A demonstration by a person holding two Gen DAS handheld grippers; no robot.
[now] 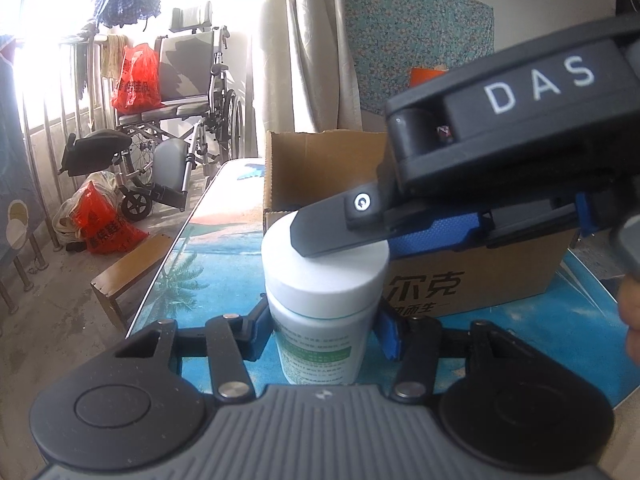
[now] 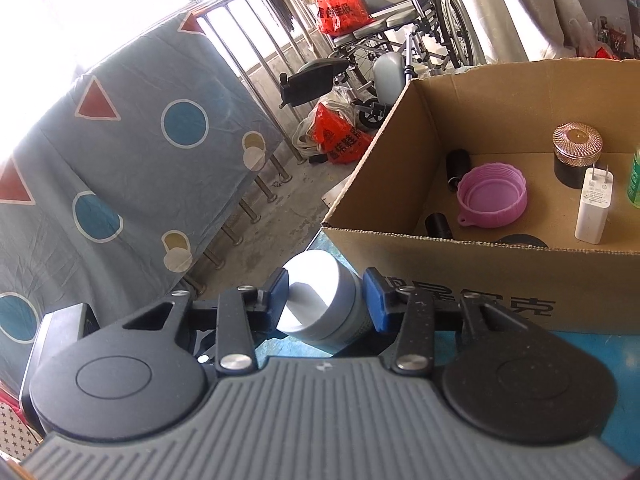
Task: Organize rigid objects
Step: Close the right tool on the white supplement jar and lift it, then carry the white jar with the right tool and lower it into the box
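Observation:
A white bottle with a green label (image 1: 320, 320) and a wide white cap stands upright on the blue patterned table (image 1: 224, 248), just in front of the cardboard box (image 1: 500, 280). My left gripper (image 1: 325, 330) is shut on the bottle's body below the cap. My right gripper (image 1: 340, 236) comes in from the upper right, its jaws on either side of the cap. In the right wrist view the cap (image 2: 320, 300) sits between the blue pads of my right gripper (image 2: 326, 300). The box (image 2: 400, 184) holds a purple lid (image 2: 492, 196), a white charger (image 2: 594, 208) and a jar (image 2: 576, 152).
A wheelchair (image 1: 188, 120) with red bags (image 1: 136, 80) stands by the railing beyond the table's left edge. A wooden bench (image 1: 128, 272) stands beside the table. A patterned grey sheet (image 2: 120, 152) hangs over the railing. Curtains (image 1: 312, 40) hang behind the box.

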